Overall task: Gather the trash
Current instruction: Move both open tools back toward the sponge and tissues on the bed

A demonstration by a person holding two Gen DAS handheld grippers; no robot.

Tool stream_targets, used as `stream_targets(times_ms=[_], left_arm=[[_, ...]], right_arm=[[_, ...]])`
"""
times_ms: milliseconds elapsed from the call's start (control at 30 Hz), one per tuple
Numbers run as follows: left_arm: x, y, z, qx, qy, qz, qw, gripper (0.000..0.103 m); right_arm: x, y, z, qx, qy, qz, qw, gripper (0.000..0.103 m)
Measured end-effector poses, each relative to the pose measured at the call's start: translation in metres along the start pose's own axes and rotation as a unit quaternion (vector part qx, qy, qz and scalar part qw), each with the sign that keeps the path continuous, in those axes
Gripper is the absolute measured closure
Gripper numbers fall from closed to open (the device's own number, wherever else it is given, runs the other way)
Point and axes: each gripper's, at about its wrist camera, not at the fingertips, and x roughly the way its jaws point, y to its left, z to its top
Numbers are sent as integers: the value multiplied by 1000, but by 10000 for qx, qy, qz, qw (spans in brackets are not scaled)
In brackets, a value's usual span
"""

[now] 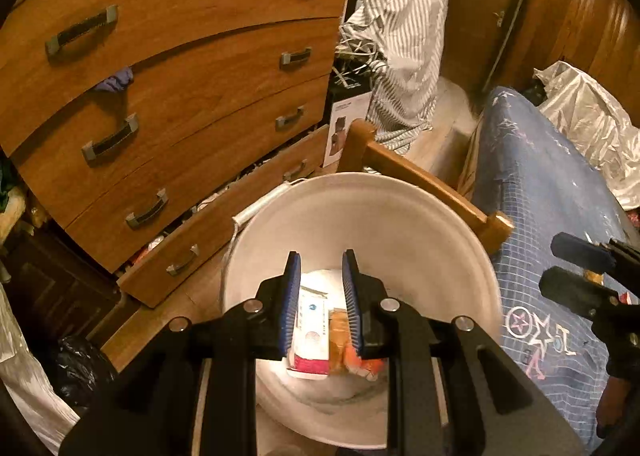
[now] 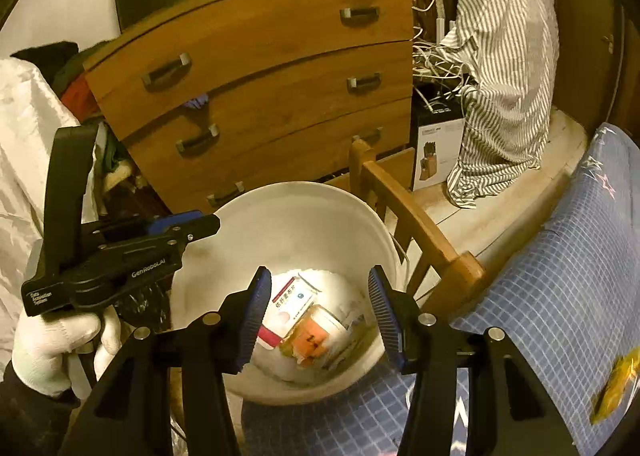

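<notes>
At bottom of white bucket (image 2: 288, 224): white-and-pink box (image 2: 286, 310) lying flat, long axis slanting from near-left toward far-right; orange-labelled packet (image 2: 316, 338) just beside it, touching. Left claw (image 1: 320, 296) above bucket mouth, jaws slightly apart, nothing between pads. Right claw (image 2: 316, 316) also over bucket, jaws wider, empty. White-gloved hand (image 2: 56, 340) holds left tool. Wooden bed frame (image 2: 420, 232) and blue bedcover (image 2: 560, 276) just right of bucket; wooden dresser (image 2: 260, 76) behind, bottom drawer pulled out.

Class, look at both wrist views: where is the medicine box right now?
The medicine box lies at the bottom of the white bucket, left of the orange packet, below both open tongs, with the wooden dresser behind.
</notes>
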Motion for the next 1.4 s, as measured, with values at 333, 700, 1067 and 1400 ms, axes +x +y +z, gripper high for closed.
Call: stream_targets(times_ms=[333,700,1067,1400], left_arm=[[-26,-131,-57,1068,-36,-1029,9889,83],[-13,-332,-166,2547,733,-2310,9361,83],[-27,-477,-265,3621,1253,-3339,8612,64],[-38,-543,-303,4116,1193,-3820,8188,56]], right_arm=[[-144,-81,-168,852,-920,-519,9908,51],[-352,-248,-443,2772,-1640,-2497,9132,51],[-370,-332,-529,2783,-1123,-2930,9078,44],[-357,-353,-510,2582,-999,-2676,9229,28]])
